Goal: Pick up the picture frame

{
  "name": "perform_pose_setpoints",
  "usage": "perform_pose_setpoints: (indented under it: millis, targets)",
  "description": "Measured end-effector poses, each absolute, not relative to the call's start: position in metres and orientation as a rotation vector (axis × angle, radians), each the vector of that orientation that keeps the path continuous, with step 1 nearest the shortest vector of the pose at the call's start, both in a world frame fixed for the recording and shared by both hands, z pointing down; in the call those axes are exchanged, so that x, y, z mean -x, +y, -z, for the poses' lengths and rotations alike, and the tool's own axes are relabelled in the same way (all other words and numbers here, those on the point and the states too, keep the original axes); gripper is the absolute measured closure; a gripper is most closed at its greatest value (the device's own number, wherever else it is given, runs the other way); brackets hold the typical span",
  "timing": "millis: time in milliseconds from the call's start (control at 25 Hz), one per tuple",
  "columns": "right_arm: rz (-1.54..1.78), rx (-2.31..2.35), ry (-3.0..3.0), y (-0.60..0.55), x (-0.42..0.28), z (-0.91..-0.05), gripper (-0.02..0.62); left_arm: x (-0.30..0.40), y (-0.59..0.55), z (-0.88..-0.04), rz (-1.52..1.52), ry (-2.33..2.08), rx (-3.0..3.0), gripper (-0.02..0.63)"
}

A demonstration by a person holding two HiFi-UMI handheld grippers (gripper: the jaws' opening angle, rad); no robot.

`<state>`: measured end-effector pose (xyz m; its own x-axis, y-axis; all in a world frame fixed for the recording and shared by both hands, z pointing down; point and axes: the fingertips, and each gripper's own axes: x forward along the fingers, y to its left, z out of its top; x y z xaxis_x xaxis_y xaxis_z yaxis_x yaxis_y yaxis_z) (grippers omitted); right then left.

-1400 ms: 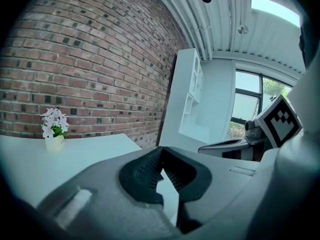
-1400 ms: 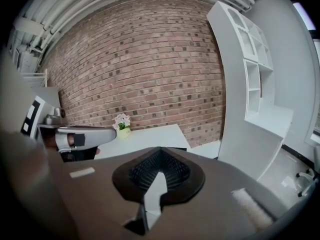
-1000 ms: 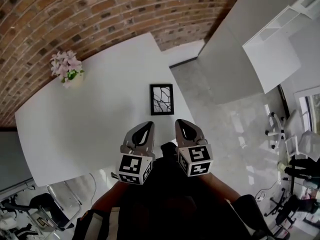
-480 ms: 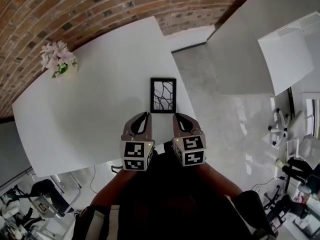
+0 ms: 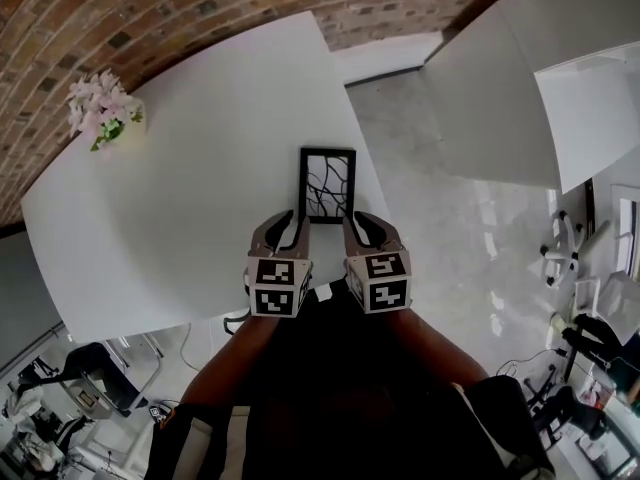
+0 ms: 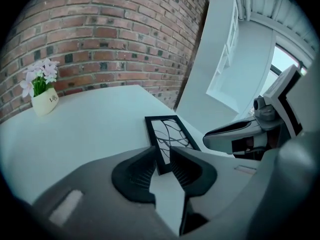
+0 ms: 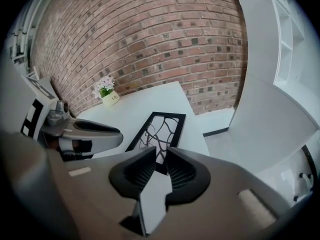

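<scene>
A black picture frame (image 5: 327,185) with a branching pattern lies flat near the right edge of the white table (image 5: 180,198). My left gripper (image 5: 284,228) hovers at the frame's near left corner and my right gripper (image 5: 359,224) at its near right corner. In the left gripper view the jaws (image 6: 163,150) are opening, with nothing between them; the frame (image 6: 170,134) shows just beyond the tips. The right gripper's jaws (image 7: 160,151) are opening too, empty, and point at the frame's (image 7: 161,130) near edge.
A white pot of pink flowers (image 5: 103,114) stands at the table's far left by the brick wall (image 5: 150,18). White shelving (image 5: 590,108) rises at the right beyond a grey floor (image 5: 450,238). Chairs (image 5: 100,378) sit by the near table edge.
Both grippers have come down and forward to the frame's near edge. Their jaws, shut before, now stand parted.
</scene>
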<state>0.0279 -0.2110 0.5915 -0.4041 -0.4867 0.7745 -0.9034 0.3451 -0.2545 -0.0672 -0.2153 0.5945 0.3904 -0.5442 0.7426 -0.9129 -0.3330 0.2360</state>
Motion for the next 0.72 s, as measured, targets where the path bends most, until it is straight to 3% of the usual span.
perform_pose_setpoints:
  millis: [720]
  targets:
    - [-1.02, -1.144, -1.969, -0.213, -0.03, -0.629, 0.485, 0.064, -0.22, -0.633, -0.782, -1.198, -1.894, 0.472]
